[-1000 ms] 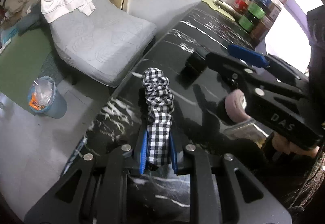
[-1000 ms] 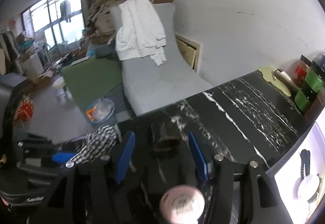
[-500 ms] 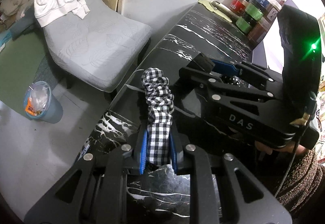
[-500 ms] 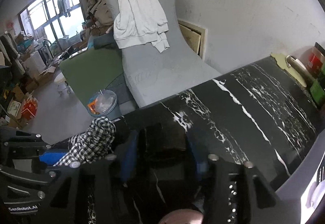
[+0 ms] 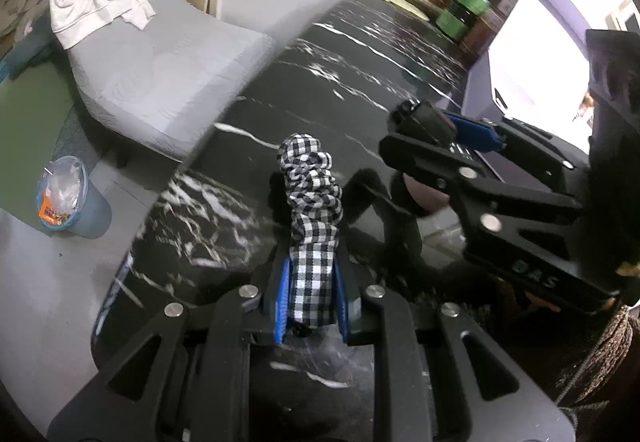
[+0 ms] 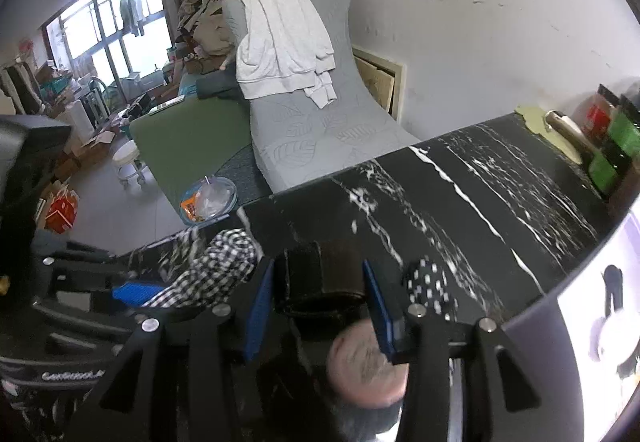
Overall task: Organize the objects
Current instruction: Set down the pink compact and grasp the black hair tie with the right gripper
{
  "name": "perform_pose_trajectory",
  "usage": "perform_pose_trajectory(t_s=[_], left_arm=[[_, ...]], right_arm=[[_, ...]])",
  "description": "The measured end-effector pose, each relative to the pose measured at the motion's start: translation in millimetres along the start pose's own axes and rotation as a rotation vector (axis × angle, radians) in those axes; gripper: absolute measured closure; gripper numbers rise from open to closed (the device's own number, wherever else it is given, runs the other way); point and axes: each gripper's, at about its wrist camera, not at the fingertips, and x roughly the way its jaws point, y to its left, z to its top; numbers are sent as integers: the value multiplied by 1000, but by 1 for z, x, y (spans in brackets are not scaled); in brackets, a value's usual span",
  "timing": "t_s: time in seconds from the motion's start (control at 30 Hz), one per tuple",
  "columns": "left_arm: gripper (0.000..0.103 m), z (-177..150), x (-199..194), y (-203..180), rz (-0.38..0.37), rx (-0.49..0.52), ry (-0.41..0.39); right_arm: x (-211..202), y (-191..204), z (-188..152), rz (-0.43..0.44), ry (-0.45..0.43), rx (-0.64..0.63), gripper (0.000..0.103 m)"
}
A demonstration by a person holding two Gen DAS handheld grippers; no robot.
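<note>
Left wrist: checked scrunchie (image 5: 311, 217) lengthwise, outward.

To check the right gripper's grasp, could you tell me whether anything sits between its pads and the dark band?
Nothing visible does: the jaws have just been closing, and the band fills the gap between the right gripper's pads. The dotted scrunchie lies outside them.
</note>
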Motion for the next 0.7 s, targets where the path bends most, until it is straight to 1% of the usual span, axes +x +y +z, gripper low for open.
perform_pose_trajectory(t_s=[0.13,0.3,0.7], left_arm=[[86,-12,-5,-12,-9,30,9],[86,-22,-5,-23,-15,46,14],[86,-25,-5,-48,-9,101,22]], right_arm=[[-20,5,-16,0,0,7,58],[-35,5,-32,2,4,33,58],[-51,-4,-58,0,18,86,58]])
